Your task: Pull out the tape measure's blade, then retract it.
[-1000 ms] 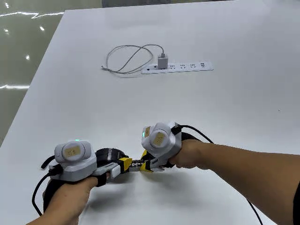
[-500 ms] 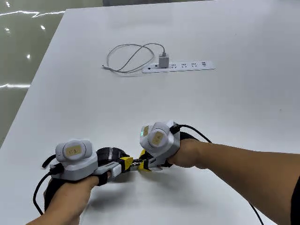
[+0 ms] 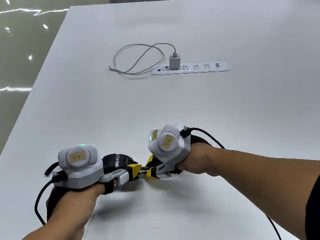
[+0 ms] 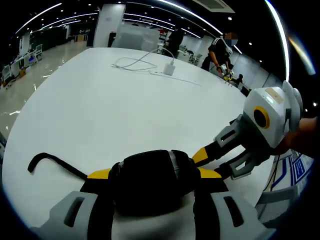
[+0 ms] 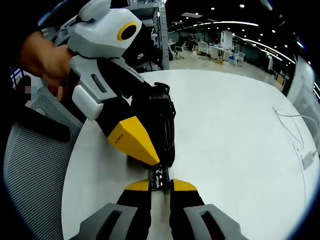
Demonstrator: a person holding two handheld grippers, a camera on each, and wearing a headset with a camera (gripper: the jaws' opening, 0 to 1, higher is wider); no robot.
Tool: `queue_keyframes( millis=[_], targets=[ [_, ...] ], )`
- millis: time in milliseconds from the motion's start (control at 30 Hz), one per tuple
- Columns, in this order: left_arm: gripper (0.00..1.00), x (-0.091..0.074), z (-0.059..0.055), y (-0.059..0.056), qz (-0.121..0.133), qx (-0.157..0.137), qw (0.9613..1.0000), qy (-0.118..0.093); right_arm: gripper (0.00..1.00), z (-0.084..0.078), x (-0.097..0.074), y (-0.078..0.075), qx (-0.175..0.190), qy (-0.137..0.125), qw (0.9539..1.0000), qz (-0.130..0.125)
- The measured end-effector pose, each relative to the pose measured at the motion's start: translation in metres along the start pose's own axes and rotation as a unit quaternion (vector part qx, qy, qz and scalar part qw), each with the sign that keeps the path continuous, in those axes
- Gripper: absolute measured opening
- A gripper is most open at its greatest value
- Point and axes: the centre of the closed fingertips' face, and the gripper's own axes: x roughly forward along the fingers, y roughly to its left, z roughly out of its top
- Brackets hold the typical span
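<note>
Down at the near edge of the white, smooth desk the two tools meet nose to nose. The left gripper, grey plastic with yellow wedge-shaped tips, is closed around the tape measure, a rounded black case with a rubbery look that sits between the jaws with its underside on the desk top. From the case's mouth a short stretch of blade sticks out, dark and narrow, with a white "2" printed on it. The right gripper has its own yellow tips pinched nearly together on that blade, just beside the case, so very little of the strip is exposed. A hand wraps each gripper's handle, and black leads trail back from both.

Well apart from all this, towards the far side of the desk, lies a long flat white power strip with a small boxy charger plugged in and a thin pale cable looped loosely beside it. The floor past the desk's left edge is glossy and reflects the ceiling lights.
</note>
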Motion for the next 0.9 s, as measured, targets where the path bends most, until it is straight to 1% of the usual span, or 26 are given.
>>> queue_keyframes(
  millis=[200, 767, 900],
  targets=[
    [0.60, -0.0001, 0.0001, -0.0005, 0.000, 0.000, 1.0000, 0.000, 0.09, 0.0014, 0.0013, -0.0002, -0.004, -0.007, 1.0000, 0.000],
    [0.60, -0.0001, -0.0002, -0.0004, 0.000, 0.001, 1.0000, 0.001, 0.09, 0.0059, 0.0051, -0.0001, -0.003, -0.006, 1.0000, -0.007],
    [0.60, 0.0002, 0.0000, -0.0002, -0.001, 0.003, 1.0000, 0.000, 0.10, 0.0075, 0.0069, -0.0005, 0.002, -0.006, 0.9999, -0.010]
  ],
)
